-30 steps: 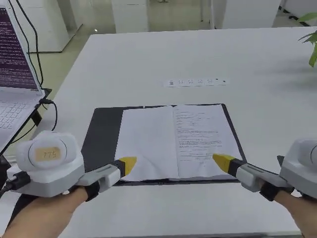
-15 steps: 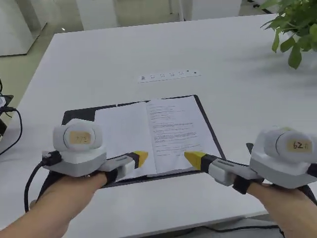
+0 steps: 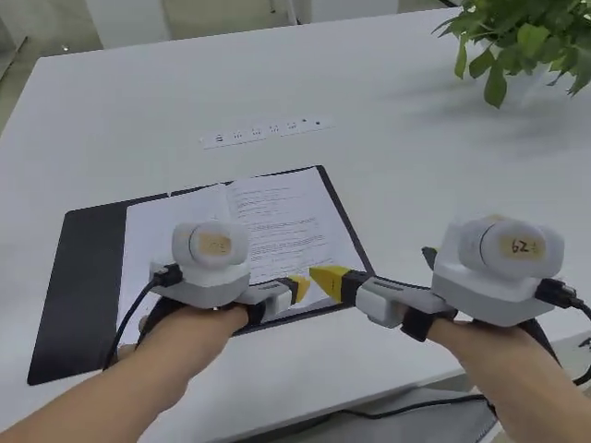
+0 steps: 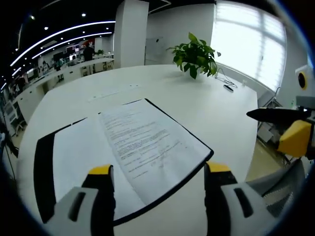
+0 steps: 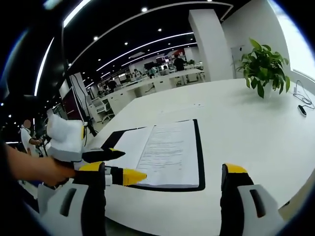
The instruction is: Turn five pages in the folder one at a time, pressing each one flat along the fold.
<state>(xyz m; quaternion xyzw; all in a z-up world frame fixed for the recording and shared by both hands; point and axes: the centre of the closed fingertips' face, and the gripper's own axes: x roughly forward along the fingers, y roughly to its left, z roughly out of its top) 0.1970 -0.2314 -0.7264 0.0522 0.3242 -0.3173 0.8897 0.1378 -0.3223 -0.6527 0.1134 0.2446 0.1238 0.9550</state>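
Nearest me, at bottom centre of the head view, my left gripper (image 3: 297, 288) and right gripper (image 3: 328, 277) have drawn together since a second ago. Their yellow tips nearly meet, and each one's jaws stand apart. They sit at the near right corner of the folder (image 3: 88, 277), which lies open at centre left on the white table (image 3: 416, 166). Its black cover holds a blank page (image 3: 148, 240) on the left and a printed page (image 3: 282, 221) on the right. Beyond it is a socket strip (image 3: 263, 132), with a plant (image 3: 517, 37) at upper right.
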